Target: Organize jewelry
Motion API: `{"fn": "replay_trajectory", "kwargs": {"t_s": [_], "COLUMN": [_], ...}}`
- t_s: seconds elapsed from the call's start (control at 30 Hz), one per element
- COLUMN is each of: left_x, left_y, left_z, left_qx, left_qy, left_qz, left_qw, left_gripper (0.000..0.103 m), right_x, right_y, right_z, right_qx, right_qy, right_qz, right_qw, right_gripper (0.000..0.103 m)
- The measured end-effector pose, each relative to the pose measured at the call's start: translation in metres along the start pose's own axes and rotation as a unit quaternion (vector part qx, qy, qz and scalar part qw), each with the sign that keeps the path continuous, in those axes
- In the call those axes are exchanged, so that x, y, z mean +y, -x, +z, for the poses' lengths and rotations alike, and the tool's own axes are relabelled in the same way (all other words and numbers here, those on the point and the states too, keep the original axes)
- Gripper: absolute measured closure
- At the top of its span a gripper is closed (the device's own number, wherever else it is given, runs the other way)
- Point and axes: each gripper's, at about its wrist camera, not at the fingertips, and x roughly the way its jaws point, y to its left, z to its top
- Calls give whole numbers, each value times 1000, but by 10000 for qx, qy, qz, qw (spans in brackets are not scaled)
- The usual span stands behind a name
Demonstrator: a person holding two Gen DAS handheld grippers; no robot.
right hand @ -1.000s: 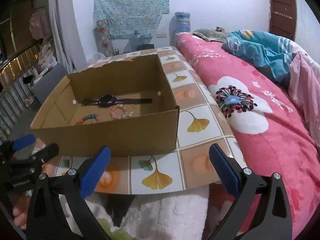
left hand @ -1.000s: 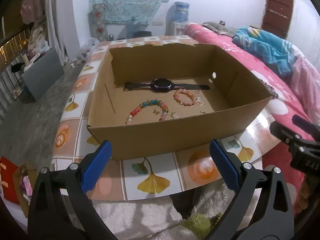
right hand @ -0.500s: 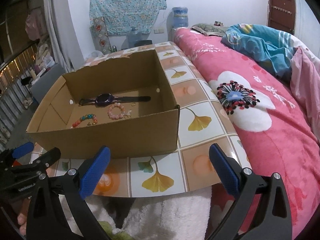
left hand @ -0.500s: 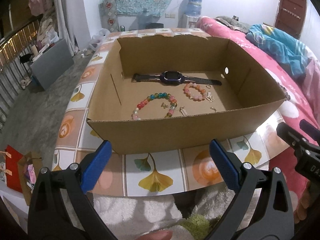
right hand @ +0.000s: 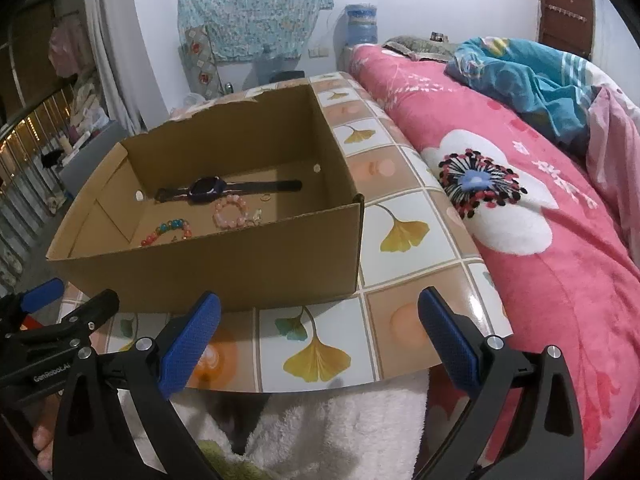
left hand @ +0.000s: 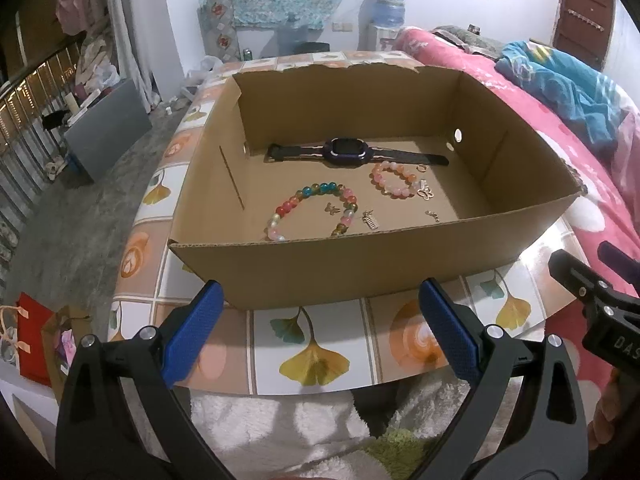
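Left fingers (left hand: 318, 326) spread wide, empty, poised over the near edge of the tiled desk (left hand: 316, 356). Just beyond them, an open cardboard box (left hand: 360, 264) on the desk. Inside, ahead and slightly left of the left fingers: a multicoloured bead bracelet (left hand: 314, 210). Farther back, lying flat near the far wall: a dark wristwatch (left hand: 352, 152). Ahead toward the right finger: a pink bead bracelet (left hand: 394, 180), with small gold charms (left hand: 425, 192) just beside it. Right fingers (right hand: 318, 332) likewise spread apart, holding nothing, the box ahead and to their left, bare desk tiles straight ahead. Off beyond the right finger: a pink flowered bed (right hand: 540, 240).
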Motion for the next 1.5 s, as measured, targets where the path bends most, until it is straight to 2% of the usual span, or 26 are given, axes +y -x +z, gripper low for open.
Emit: {"fn": "replay_trajectory", "kwargs": {"t_s": [0.8, 1.1, 1.5], "left_x": [4, 3, 5], "left_y": [-3, -5, -8], "left_z": [-1, -1, 0], "left_qx": [31, 67, 120], "left_qy": [-7, -17, 32], "left_qz": [56, 60, 10], "left_qw": [10000, 10000, 9999], "left_gripper": [8, 8, 8], "right_x": [3, -6, 3], "right_y": [0, -5, -11], "right_z": [0, 1, 3], "right_qx": [-21, 65, 140], "right_qy": [19, -42, 81], "right_qz": [27, 3, 5], "right_qw": [10000, 10000, 9999], "right_gripper": [7, 7, 7]}}
